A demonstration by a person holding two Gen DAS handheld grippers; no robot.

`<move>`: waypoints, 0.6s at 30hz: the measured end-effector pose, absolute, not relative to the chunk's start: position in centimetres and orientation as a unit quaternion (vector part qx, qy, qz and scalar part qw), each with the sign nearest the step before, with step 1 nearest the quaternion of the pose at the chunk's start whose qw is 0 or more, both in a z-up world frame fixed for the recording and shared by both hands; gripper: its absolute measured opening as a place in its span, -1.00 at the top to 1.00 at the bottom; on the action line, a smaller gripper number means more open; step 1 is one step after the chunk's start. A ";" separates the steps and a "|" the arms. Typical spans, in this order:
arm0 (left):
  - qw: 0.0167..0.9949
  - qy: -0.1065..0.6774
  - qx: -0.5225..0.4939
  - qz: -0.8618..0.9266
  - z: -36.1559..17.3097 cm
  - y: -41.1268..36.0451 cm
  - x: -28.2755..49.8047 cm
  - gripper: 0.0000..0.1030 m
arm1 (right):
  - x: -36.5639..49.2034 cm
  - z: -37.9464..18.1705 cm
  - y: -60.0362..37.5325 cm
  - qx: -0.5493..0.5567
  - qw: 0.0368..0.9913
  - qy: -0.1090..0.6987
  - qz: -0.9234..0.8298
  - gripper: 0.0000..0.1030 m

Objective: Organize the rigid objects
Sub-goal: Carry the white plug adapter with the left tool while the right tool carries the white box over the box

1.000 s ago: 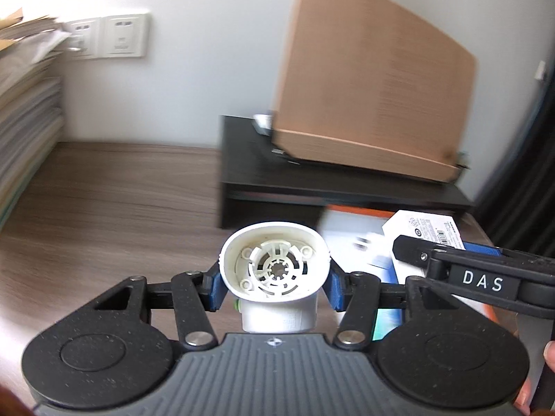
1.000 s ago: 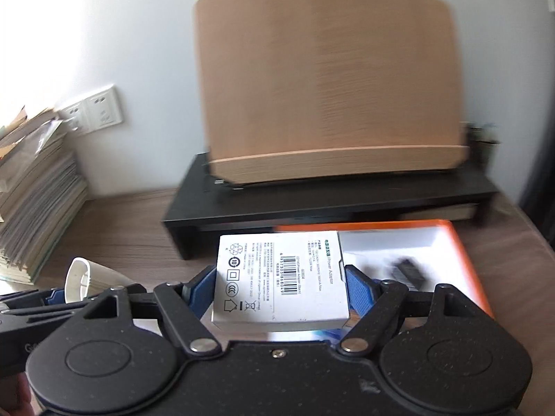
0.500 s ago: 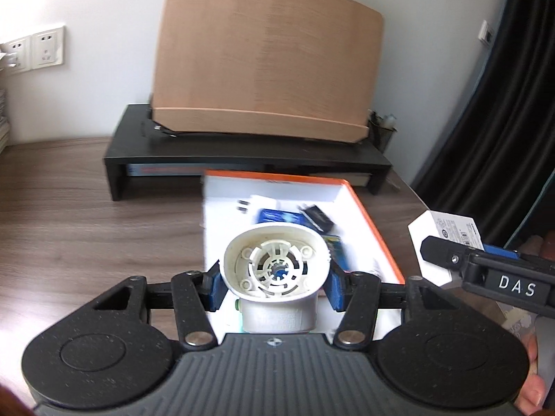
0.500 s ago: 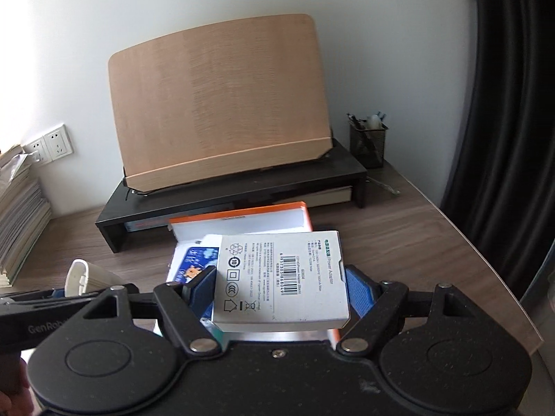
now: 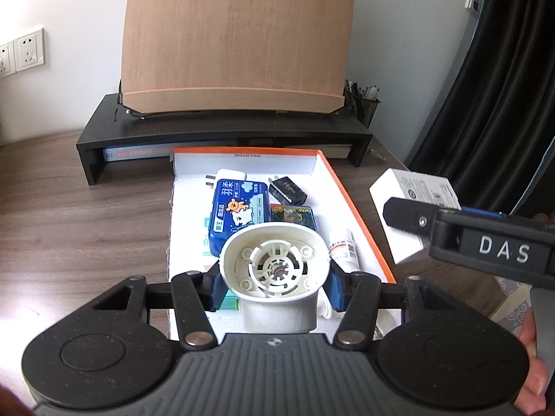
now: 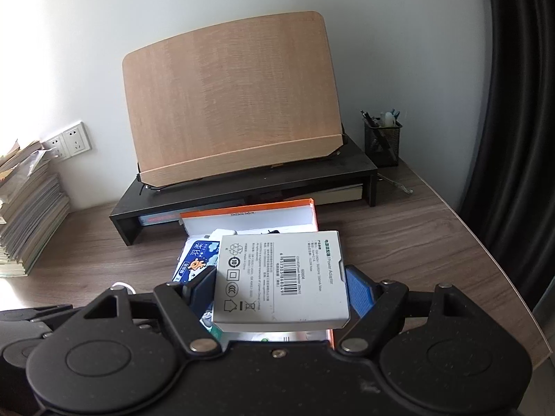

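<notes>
Both loads have swung across the desk (image 5: 86, 208) to the orange-rimmed box (image 5: 350, 201): the left hand-held gripper (image 5: 274, 280), clamped on a white plastic fan housing (image 5: 274, 260), now hangs above its contents. The right hand-held gripper (image 6: 281, 287) grips a white adapter carton (image 6: 281, 277) at the box's right rim, so both likely drop in next.

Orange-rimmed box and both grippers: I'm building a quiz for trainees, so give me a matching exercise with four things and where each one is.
Things:
1. white fan housing
2. white adapter box
3. blue tissue pack
4. pen holder

Places:
A. lying inside the orange-rimmed box
B. clamped in the right gripper
C. on the desk beside the black riser
D. clamped in the left gripper

Pairs: 1-D, 2-B, 3-A, 4-C
</notes>
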State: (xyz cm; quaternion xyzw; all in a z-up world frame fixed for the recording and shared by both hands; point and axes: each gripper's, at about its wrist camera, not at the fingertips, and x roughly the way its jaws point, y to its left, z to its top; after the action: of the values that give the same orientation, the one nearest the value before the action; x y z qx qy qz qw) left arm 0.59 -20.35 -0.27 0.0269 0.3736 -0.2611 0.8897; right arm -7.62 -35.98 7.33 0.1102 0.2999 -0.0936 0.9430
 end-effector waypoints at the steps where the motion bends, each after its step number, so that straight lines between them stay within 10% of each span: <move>1: 0.890 0.374 0.028 -0.260 -0.3 -20.4 0.6 -0.07 | -7.5 7.3 -36.0 0.110 0.943 0.301 -0.090 -0.79; 18: 0.888 0.394 0.023 -0.235 -1.3 -21.3 0.9 -0.07 | -5.5 6.2 -36.4 0.090 0.940 0.323 -0.063 -0.79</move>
State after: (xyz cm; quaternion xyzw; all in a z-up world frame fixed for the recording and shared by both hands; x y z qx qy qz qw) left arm 0.94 -21.27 -1.29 0.0231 0.3941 -0.2354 0.8881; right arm -5.50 -36.36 6.15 0.0897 0.3234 -0.0634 0.9399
